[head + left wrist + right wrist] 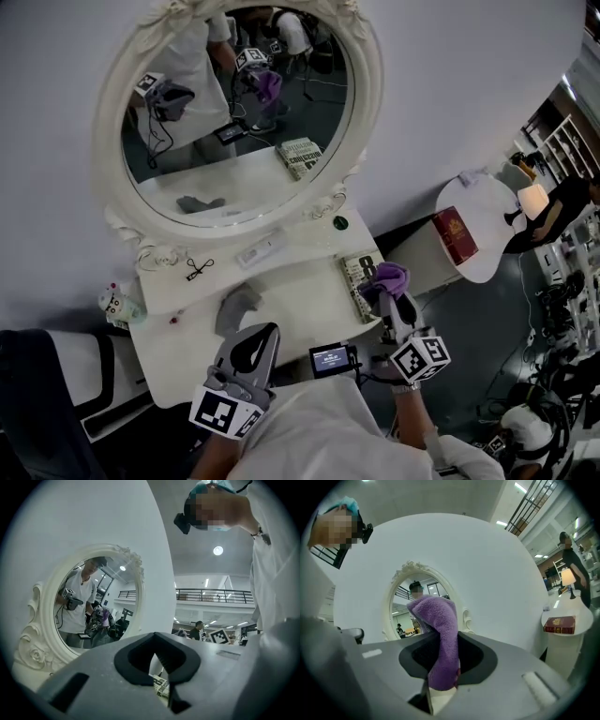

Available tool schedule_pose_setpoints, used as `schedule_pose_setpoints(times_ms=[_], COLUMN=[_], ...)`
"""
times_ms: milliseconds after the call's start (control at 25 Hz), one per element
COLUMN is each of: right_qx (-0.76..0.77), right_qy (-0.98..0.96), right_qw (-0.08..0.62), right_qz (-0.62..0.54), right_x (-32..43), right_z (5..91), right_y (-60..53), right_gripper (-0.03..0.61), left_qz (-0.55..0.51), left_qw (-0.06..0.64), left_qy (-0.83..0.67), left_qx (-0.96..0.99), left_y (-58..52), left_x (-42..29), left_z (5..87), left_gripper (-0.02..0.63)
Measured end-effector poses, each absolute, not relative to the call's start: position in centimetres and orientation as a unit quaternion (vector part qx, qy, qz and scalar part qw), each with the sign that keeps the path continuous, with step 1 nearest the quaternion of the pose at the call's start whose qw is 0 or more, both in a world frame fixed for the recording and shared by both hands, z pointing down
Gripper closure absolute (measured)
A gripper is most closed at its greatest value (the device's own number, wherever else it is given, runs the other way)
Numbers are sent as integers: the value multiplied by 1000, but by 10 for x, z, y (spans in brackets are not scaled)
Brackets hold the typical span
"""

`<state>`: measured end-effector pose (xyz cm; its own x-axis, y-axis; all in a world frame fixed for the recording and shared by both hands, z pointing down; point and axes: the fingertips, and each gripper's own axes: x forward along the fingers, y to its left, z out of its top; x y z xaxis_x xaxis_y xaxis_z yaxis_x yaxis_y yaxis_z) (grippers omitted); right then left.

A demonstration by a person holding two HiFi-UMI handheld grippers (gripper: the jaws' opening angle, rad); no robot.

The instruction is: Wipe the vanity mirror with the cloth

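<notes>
The right gripper (389, 293) (440, 679) is clenching a purple cloth (389, 277) (439, 637) between its jaws. The cloth is bunching up above the jaws, over the right edge of the white worktop (291, 295). It is hanging clear of the oval mirror (234, 141) (91, 604) (401, 609), which is standing along the back edge in a carved white frame.

The left gripper (258, 339) (161, 672) is hovering over the front edge of the worktop with its jaws drawn together and nothing between them. In the left gripper view the mirror is showing the person's reflection with both grippers and the purple cloth.

A grey rag (237, 307) is lying near the middle of the worktop, just ahead of the left gripper. A book (354, 281) with black and white print is lying along the right edge, partly under the right gripper.

On the raised shelf below the mirror, a small white bar (261, 250) is resting in the middle. A green knob (340, 223) is sitting towards the shelf's right end. A black clip (197, 268) is lying towards its left end.

A small screen (330, 358) is glowing at the front edge, between the two grippers. Well apart on the right, a red book (455, 234) (560, 624) is lying on a round side table (483, 262).
</notes>
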<state>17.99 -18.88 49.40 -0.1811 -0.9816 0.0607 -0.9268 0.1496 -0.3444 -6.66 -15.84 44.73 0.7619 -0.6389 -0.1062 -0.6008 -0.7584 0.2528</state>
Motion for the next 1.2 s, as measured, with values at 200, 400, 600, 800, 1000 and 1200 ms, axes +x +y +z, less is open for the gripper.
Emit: schedule_pose_setpoints(times_ms=[200,400,600,800,1000,1200], right_qx=[-586,-520,-472,-444,-422,-408], right_qy=[786,824,853,866,876,881], right_qw=[116,126,121,106,91,102], right_qz=[-161,-188,-184,-205,-215,-216], right_x=[159,128,130,154,165,153], right_z=[478,483,479,494,514,511], right_y=[-168,-159,-117,-75,-54,-34], right_gripper=[476,476,476,476,476,476], left_qz=[-95,-92,-62,-47,-15,2], left_qw=[83,99,100,112,126,117], left_qy=[-353,-413,-443,-455,-482,-499], left_qx=[927,901,889,882,867,859], left_y=[-146,-129,-90,-42,3,27], left_x=[-62,-60,-21,27,46,39], left_z=[442,453,463,473,487,485], left_gripper=[606,606,606,606,606,606])
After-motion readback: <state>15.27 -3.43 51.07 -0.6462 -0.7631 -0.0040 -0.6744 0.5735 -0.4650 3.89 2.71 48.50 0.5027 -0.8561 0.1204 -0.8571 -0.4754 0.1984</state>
